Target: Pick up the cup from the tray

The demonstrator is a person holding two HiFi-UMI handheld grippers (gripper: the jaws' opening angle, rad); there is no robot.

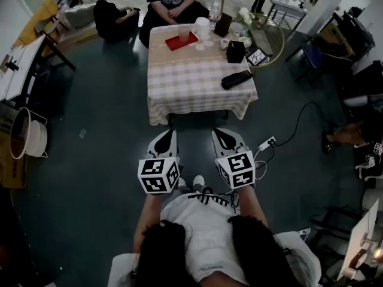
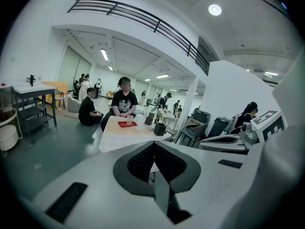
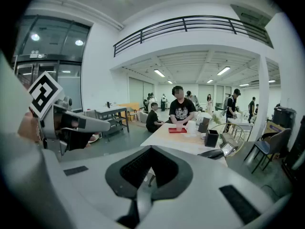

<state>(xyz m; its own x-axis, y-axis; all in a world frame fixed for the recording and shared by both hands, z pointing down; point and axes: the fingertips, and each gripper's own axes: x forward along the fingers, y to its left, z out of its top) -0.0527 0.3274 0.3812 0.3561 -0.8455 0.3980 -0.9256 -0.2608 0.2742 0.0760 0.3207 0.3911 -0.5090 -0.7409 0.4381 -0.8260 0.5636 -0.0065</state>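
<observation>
Left gripper point(image 1: 167, 136) and right gripper point(image 1: 223, 134) both pinched closed, empty, short of the table point(image 1: 191, 82). Cup point(image 1: 184, 33) sits on the red tray point(image 1: 174, 45).

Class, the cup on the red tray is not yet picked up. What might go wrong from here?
The cup stands on the red tray at the far end of the table, so a long reach could be unsteady.
The white jug close beside the tray might get knocked.
The left gripper and right gripper are both shut; unopened, they would probably push the cup over.
</observation>
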